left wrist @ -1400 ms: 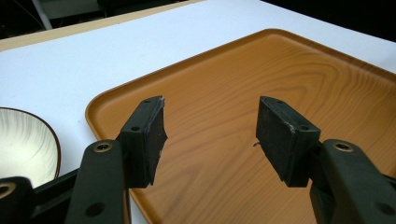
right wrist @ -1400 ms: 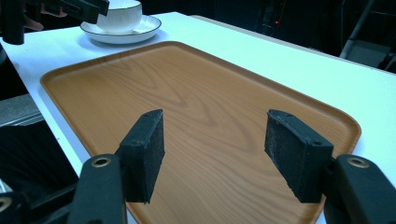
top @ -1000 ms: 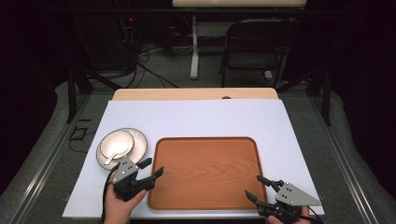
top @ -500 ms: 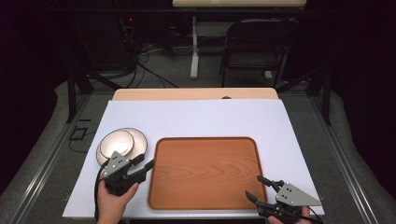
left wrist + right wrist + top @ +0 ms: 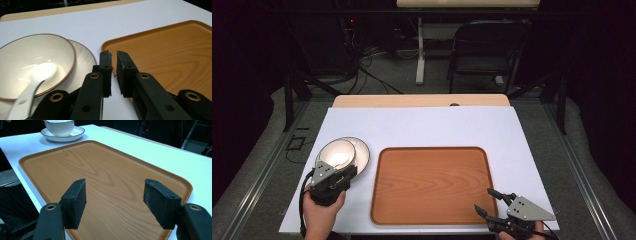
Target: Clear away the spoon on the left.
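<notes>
Our left hand-held gripper hangs by the near rim of the bowl, which sits on its saucer left of the tray. Its jaws have just been closing and stand nearly together, nothing between them. The right hand-held gripper waits wide open over the tray. To lift the bowl we would reopen, straddle the rim, and avoid the spoon.

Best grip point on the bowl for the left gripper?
Probably the bowl rim nearest the left gripper, one jaw inside, one outside, coming from the tray side. The rim is thin and stands above the saucer; avoid the spoon side.
</notes>
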Available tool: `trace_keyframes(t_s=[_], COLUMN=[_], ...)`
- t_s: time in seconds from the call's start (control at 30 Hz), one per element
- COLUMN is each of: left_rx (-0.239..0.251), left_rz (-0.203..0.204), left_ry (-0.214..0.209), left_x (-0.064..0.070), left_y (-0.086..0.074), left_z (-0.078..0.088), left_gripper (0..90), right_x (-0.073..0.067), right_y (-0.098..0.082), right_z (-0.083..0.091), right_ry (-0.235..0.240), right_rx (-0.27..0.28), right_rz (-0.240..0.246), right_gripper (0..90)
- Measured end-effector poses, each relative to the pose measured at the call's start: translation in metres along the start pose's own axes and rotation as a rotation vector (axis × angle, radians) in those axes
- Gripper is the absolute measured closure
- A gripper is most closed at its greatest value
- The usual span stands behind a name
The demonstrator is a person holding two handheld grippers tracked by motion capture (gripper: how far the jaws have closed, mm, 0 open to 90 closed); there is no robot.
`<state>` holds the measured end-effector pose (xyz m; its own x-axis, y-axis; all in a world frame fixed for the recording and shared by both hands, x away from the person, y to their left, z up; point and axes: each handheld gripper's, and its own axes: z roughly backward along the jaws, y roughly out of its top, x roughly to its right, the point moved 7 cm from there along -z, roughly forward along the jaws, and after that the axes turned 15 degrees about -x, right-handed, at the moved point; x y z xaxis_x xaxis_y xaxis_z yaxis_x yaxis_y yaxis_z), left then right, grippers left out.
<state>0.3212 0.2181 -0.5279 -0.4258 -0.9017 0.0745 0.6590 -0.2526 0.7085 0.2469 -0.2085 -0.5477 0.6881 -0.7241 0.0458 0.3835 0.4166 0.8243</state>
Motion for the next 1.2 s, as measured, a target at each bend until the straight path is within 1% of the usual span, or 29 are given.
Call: trace_keyframes(t_s=[0.07, 0.13, 0.17, 0.2, 0.23, 0.33, 0.4, 0.57, 0.6, 0.7, 0.83, 0.87, 0.9, 0.97, 1.03, 1.07, 1.1, 1.2], left_rx=[-0.002, -0.008, -0.008, -0.008, -0.007, -0.020, -0.033, -0.045, -0.045, -0.053, -0.049, -0.049, -0.048, -0.046, -0.037, -0.037, -0.031, -0.016], left_rz=[0.017, 0.025, 0.025, 0.033, 0.038, 0.052, 0.055, 0.070, 0.070, 0.086, 0.105, 0.105, 0.108, 0.116, 0.130, 0.130, 0.140, 0.154], left_ry=[0.007, 0.020, 0.020, 0.031, 0.029, 0.042, 0.049, 0.084, 0.084, 0.092, 0.109, 0.109, 0.128, 0.129, 0.144, 0.144, 0.155, 0.165], left_x=[-0.005, -0.010, -0.010, -0.013, -0.014, -0.018, -0.020, -0.029, -0.029, -0.036, -0.043, -0.043, -0.047, -0.049, -0.057, -0.057, -0.062, -0.069], left_y=[-0.002, -0.004, -0.004, -0.006, -0.007, -0.012, -0.014, -0.018, -0.018, -0.021, -0.024, -0.024, -0.025, -0.025, -0.026, -0.026, -0.025, -0.024], left_z=[0.001, 0.003, 0.003, 0.004, 0.004, 0.004, 0.004, 0.004, 0.004, 0.002, 0.001, 0.001, 0.001, 0.001, 0.002, 0.002, 0.003, 0.004], left_gripper=[87.5, 89.6, 89.8, 89.9, 90.0, 90.0, 90.0, 90.0, 90.0, 90.0, 90.0, 90.0, 90.0, 90.0, 90.0, 90.0, 90.0, 90.0], right_x=[0.000, 0.000, 0.000, 0.000, 0.000, -0.001, -0.001, 0.000, 0.000, 0.000, 0.000, 0.000, 0.000, 0.000, 0.001, 0.001, 0.000, 0.000], right_y=[0.000, 0.000, 0.000, 0.001, 0.001, 0.001, 0.001, 0.001, 0.001, 0.001, 0.001, 0.001, 0.001, 0.001, 0.000, 0.000, 0.000, 0.001], right_z=[0.000, 0.000, 0.000, 0.000, 0.000, 0.000, 0.000, -0.001, -0.001, -0.001, -0.002, -0.002, -0.002, -0.002, -0.002, -0.002, -0.001, -0.002], right_ry=[0.001, 0.002, 0.002, 0.003, 0.003, 0.005, 0.005, 0.001, 0.001, 0.001, 0.003, 0.004, 0.003, 0.005, 0.002, 0.002, 0.002, 0.002], right_rx=[0.000, -0.001, -0.001, 0.002, 0.003, 0.001, 0.004, -0.001, -0.001, 0.001, -0.001, -0.001, -0.001, -0.001, -0.001, -0.001, -0.001, -0.002], right_rz=[0.000, 0.001, 0.001, 0.001, 0.001, 0.002, -0.001, 0.002, 0.002, 0.000, -0.002, 0.000, 0.000, -0.002, 0.001, 0.001, 0.000, 0.001], right_gripper=[34.8, 34.8, 34.8, 34.8, 34.8, 34.8, 34.8, 34.8, 34.8, 34.8, 34.8, 34.8, 34.8, 34.8, 34.8, 34.8, 34.8, 34.8])
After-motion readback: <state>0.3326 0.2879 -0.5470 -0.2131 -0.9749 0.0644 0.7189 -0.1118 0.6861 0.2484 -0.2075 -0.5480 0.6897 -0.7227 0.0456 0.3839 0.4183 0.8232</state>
